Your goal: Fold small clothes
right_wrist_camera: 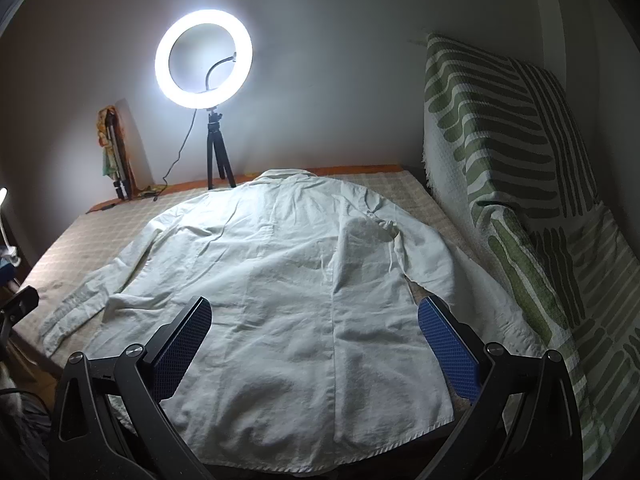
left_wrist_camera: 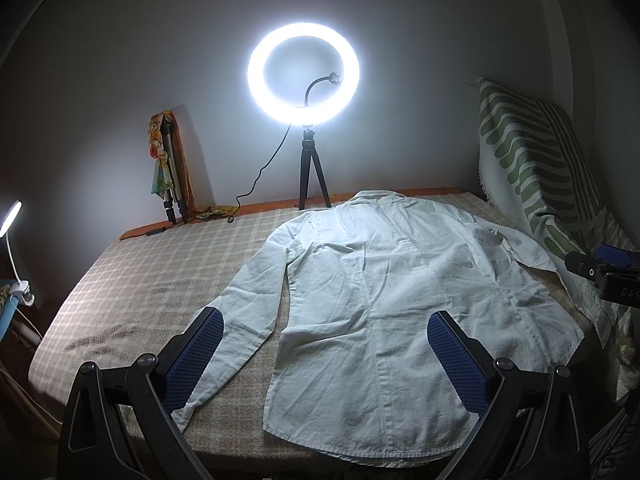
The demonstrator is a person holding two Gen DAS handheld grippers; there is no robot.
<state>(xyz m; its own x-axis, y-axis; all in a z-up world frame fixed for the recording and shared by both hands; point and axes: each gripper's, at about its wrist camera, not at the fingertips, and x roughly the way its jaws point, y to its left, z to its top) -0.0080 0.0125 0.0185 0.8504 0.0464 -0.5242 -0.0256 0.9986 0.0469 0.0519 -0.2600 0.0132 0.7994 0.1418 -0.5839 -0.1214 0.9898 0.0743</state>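
A white long-sleeved shirt (left_wrist_camera: 400, 300) lies flat, back up, on the checked bed cover (left_wrist_camera: 140, 280), collar at the far end and hem at the near edge. Its left sleeve runs down toward the near left. My left gripper (left_wrist_camera: 324, 320) is open and empty, hovering over the hem and the left sleeve cuff. The shirt also shows in the right wrist view (right_wrist_camera: 280, 280), with its right sleeve bent along the right side. My right gripper (right_wrist_camera: 314, 316) is open and empty above the lower right part of the shirt. The right gripper also shows in the left wrist view's right edge (left_wrist_camera: 604, 272).
A lit ring light on a small tripod (left_wrist_camera: 304, 76) stands at the far edge by the wall. A folded tripod with a colourful cloth (left_wrist_camera: 170, 172) leans at the far left. A green-striped blanket (left_wrist_camera: 532, 168) covers something on the right. A clip lamp (left_wrist_camera: 12, 216) is at the left.
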